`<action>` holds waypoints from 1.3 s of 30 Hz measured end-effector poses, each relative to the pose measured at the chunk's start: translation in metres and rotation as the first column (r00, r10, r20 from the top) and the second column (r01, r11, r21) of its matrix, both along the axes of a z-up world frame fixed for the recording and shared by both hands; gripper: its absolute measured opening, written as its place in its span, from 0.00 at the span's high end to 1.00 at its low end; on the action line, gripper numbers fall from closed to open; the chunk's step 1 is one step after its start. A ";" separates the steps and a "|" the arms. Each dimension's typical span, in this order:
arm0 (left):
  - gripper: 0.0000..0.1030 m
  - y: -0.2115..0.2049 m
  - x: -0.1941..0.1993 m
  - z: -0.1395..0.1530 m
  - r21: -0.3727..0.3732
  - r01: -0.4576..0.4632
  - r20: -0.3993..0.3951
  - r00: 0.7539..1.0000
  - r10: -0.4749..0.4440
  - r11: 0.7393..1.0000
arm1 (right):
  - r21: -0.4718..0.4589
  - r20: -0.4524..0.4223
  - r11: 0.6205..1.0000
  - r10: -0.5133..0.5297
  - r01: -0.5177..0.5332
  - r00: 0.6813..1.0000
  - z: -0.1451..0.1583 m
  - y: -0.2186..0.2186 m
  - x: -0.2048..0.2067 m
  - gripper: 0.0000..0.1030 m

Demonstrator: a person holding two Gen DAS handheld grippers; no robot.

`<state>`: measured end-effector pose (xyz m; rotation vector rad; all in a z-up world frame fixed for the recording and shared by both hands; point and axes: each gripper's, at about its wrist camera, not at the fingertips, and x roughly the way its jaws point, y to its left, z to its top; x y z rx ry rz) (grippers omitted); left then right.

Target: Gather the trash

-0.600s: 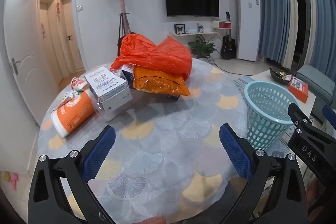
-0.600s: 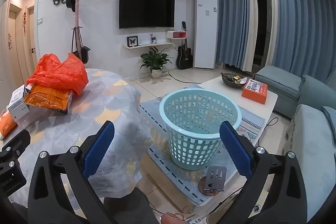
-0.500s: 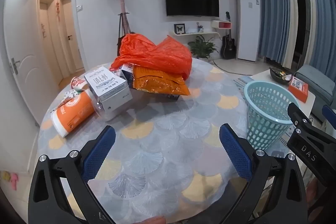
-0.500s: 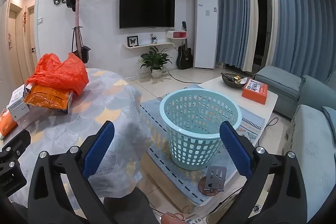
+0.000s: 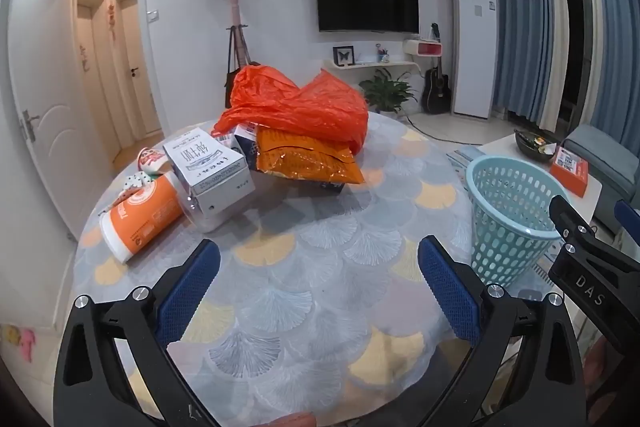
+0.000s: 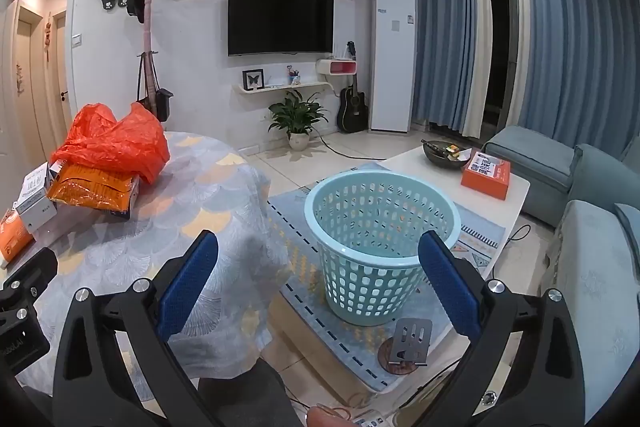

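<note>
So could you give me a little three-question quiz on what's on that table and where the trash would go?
1. True or false: the left gripper holds the orange cup.
2. What drapes over the orange snack bag? A) a towel B) an orange plastic bag C) a coat
3. Fill in: the light blue ____ stands on the floor beside the table.

Key: 1 false, both grippers are open and empty; 2 B; 3 basket.
</note>
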<state>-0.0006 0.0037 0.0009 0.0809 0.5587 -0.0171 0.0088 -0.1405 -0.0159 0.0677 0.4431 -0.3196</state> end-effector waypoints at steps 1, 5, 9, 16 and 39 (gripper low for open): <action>0.07 0.000 0.000 0.000 0.000 0.001 -0.001 1.000 -0.001 1.000 | 0.002 0.001 1.000 0.000 0.000 1.000 0.000 0.000 0.000 0.07; 0.07 -0.002 -0.001 0.000 0.000 0.002 0.000 1.000 -0.002 1.000 | -0.001 0.003 1.000 -0.001 0.001 1.000 0.001 0.000 -0.003 0.07; 0.07 -0.002 -0.001 0.001 0.000 0.001 0.001 1.000 -0.001 1.000 | -0.001 0.003 1.000 -0.001 0.001 1.000 0.001 0.001 -0.003 0.07; 0.07 -0.002 -0.001 0.001 0.000 0.001 0.001 1.000 -0.001 1.000 | -0.004 0.000 1.000 -0.001 0.001 1.000 0.002 0.001 -0.003 0.07; 0.07 0.000 -0.001 0.001 -0.004 0.000 -0.003 1.000 0.000 1.000 | -0.006 -0.011 1.000 -0.002 0.002 1.000 -0.001 0.002 -0.001 0.07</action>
